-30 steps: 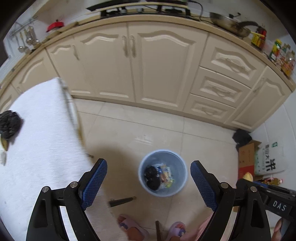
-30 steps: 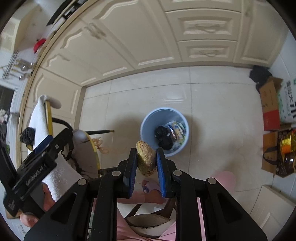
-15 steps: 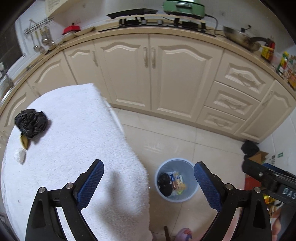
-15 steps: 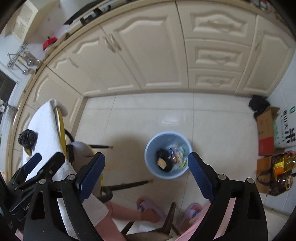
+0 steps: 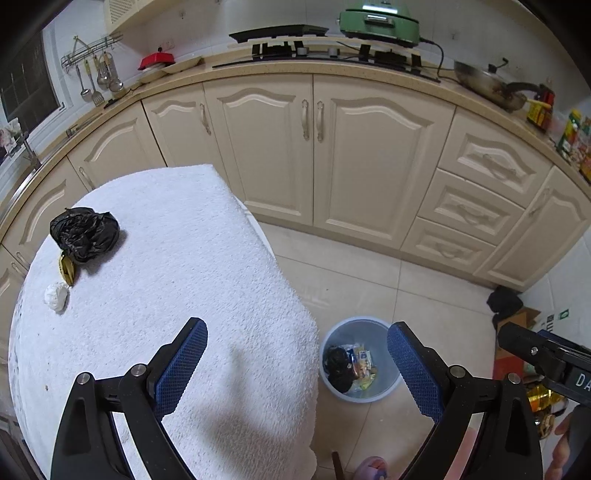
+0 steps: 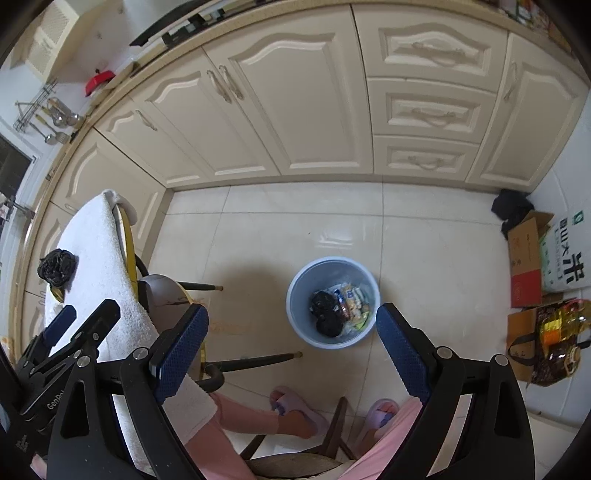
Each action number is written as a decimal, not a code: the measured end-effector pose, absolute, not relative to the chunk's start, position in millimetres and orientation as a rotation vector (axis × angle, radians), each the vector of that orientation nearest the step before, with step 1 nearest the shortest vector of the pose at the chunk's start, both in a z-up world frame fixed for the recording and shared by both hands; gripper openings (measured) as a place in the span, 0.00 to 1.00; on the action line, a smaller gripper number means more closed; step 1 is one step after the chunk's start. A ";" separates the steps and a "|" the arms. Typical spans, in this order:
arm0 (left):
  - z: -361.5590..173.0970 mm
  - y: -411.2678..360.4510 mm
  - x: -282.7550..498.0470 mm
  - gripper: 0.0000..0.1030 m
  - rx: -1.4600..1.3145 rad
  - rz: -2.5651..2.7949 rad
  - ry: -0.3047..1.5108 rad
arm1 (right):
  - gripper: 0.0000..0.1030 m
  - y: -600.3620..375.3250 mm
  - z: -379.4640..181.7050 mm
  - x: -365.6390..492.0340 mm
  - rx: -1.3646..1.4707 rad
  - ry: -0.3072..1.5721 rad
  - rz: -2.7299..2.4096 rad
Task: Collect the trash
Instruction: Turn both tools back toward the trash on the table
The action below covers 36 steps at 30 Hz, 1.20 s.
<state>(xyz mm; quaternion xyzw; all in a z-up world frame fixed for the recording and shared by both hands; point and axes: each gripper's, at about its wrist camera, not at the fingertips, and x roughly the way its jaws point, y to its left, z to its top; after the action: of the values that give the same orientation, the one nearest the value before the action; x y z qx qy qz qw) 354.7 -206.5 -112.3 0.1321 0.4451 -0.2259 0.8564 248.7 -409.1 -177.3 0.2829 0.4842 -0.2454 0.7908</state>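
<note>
Cream cabinets, green appliance on counter, frying pan — cardboard boxes by wall.

black crumpled bag: on towel-covered tabletop, at 10 o'clock | banana peel: yellow-brown, touching bag's lower edge | white paper wad: just beside peel, toward 8 o'clock | blue bin: upright on floor, at 5 o'clock of tabletop, holding black bags and wrappers
</note>
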 end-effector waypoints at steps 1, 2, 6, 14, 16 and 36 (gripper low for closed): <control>-111.3 -203.5 353.3 0.93 0.274 -0.473 0.935 | 0.91 -406.7 -175.4 247.4 0.603 1.040 -0.527; -109.9 -199.1 351.3 0.93 0.267 -0.467 0.933 | 0.91 -404.1 -173.7 246.0 0.595 1.038 -0.528; -106.1 -185.1 345.0 0.93 0.263 -0.448 0.927 | 0.91 -390.4 -164.8 241.9 0.537 1.020 -0.557; -96.7 -144.0 333.0 0.93 0.232 -0.415 0.920 | 0.91 -357.0 -153.8 243.1 0.484 1.010 -0.530; -94.0 -132.5 332.1 0.93 0.223 -0.403 0.918 | 0.91 -345.2 -150.6 246.6 0.471 1.006 -0.514; -66.9 32.7 339.4 0.93 0.071 -0.130 0.894 | 0.91 -204.3 -157.6 334.1 0.322 1.062 -0.235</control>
<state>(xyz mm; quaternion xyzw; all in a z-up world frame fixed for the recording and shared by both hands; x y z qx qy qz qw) 339.4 32.7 -66.9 0.0344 0.4318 -0.0628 0.8991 334.1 -204.3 -157.6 0.1527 0.5028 -0.1113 0.8435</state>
